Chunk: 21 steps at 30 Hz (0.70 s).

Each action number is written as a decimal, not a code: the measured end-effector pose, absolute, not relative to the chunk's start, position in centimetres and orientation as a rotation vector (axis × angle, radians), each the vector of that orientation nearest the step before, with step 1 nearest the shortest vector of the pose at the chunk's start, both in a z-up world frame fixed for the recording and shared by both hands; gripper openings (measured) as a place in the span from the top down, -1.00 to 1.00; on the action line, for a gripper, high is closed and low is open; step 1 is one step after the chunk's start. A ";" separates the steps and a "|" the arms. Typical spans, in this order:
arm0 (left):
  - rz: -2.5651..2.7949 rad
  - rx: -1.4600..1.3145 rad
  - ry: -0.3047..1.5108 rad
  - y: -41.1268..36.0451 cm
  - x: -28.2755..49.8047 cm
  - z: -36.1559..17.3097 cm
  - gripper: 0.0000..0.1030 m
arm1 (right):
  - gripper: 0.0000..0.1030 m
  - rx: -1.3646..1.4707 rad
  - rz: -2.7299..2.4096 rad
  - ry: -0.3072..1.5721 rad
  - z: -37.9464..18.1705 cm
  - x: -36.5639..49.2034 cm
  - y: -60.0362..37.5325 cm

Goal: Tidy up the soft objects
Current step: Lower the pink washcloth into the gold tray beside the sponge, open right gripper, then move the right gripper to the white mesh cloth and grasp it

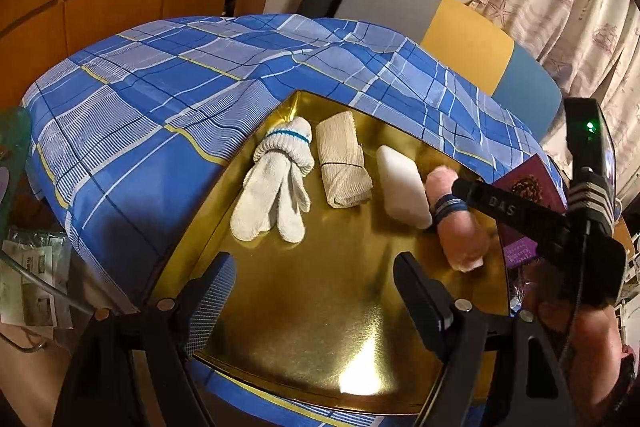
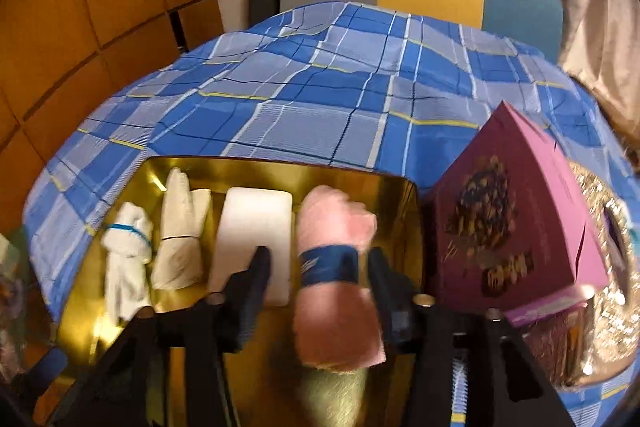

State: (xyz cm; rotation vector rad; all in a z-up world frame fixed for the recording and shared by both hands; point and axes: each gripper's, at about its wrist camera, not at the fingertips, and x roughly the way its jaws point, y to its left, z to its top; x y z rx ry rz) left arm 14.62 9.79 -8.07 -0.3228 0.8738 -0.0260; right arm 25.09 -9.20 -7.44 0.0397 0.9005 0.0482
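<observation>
We find the right gripper [image 2: 318, 267] with its jaws apart, straddling a pink rolled cloth [image 2: 340, 227] bound by a blue band [image 2: 330, 265]. The right wrist view is blurred, so we cannot say for certain whether either pad touches the roll; a gap appears on both sides. The left gripper [image 1: 316, 279] stands wide apart above the bare near part of the gold tray [image 1: 320, 327], holding nothing.

We count four soft items lying in a row on the tray: one bundle of white knit gloves [image 1: 276, 183] tied with a blue band, one beige rolled cloth [image 1: 344, 167], one white foam block [image 1: 402, 183] and the pink roll. One purple box [image 2: 508, 215] stands beside the tray, on the blue plaid cloth [image 2: 320, 95].
</observation>
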 end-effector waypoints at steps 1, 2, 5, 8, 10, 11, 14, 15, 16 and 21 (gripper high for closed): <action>-0.026 -0.320 0.875 9.7 14.6 -8.1 -0.59 | -0.06 0.053 0.067 0.894 -7.3 24.9 -9.3; -0.025 -0.318 0.878 9.7 14.7 -8.1 -0.59 | -0.06 0.058 0.076 0.886 -7.1 24.7 -9.3; -0.040 -0.331 0.881 9.7 14.7 -8.3 -0.59 | -0.07 0.048 0.095 0.857 -6.3 23.4 -9.1; -0.069 -0.345 0.887 9.5 14.8 -8.4 -0.59 | -0.13 0.044 0.137 0.834 -5.5 21.8 -8.8; -0.080 -0.345 0.886 9.3 14.7 -8.4 -0.59 | -0.15 0.043 0.164 0.828 -5.2 20.8 -8.7; -0.083 -0.342 0.886 9.2 14.7 -8.4 -0.59 | -0.15 0.044 0.170 0.829 -5.2 20.5 -8.7; -0.087 -0.331 0.889 8.9 14.6 -8.4 -0.59 | -0.15 0.052 0.192 0.839 -5.2 19.1 -8.8; -0.088 -0.329 0.888 8.9 14.5 -8.4 -0.59 | -0.15 0.054 0.201 0.838 -5.1 18.7 -8.9; -0.088 -0.326 0.888 8.8 14.5 -8.4 -0.59 | -0.15 0.050 0.208 0.835 -5.0 18.0 -9.0; -0.112 -0.316 0.879 8.2 14.2 -8.3 -0.59 | -0.15 0.023 0.236 0.817 -4.2 15.2 -9.9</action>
